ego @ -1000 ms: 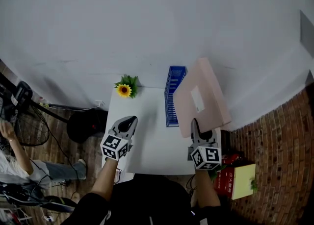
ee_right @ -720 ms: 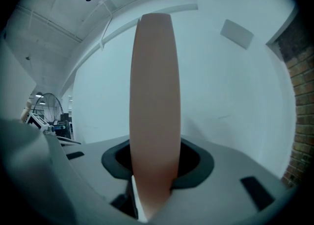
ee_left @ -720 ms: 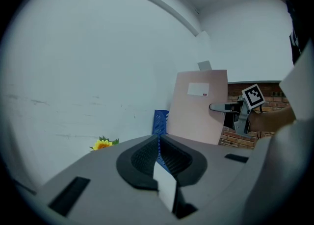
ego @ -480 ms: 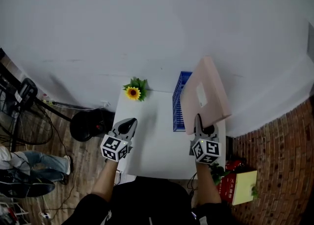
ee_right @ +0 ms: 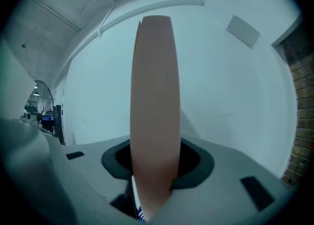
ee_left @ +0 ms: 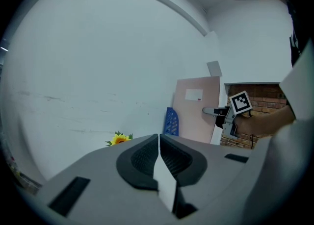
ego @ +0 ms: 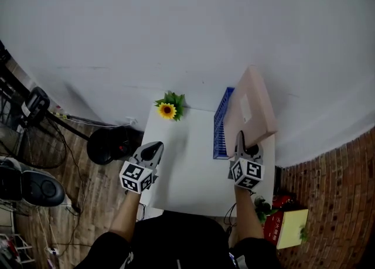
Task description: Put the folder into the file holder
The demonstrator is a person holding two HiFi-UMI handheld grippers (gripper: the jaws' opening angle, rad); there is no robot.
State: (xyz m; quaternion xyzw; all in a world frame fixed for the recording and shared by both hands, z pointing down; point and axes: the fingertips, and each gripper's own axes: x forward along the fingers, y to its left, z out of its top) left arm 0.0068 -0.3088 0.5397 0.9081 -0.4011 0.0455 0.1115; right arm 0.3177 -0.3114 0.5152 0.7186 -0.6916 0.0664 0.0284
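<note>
Folder (ego: 249, 106), pale pink, flat card.

Head view: held on edge by the right gripper (ego: 239, 143) and raised over the white table (ego: 187, 174). It is just right of the blue slatted plastic file holder (ego: 221, 126) (not in it). Left gripper (ego: 153, 147) hovers over the table's left side. Artificial sunflower (ego: 168, 109) at the far edge.

Left gripper view: fingers (ee_left: 142, 158) pressed together, nothing between them.

Right gripper view: fingers (ee_right: 196, 162) pinching the folder's near edge; the folder stands upright between them.
</note>
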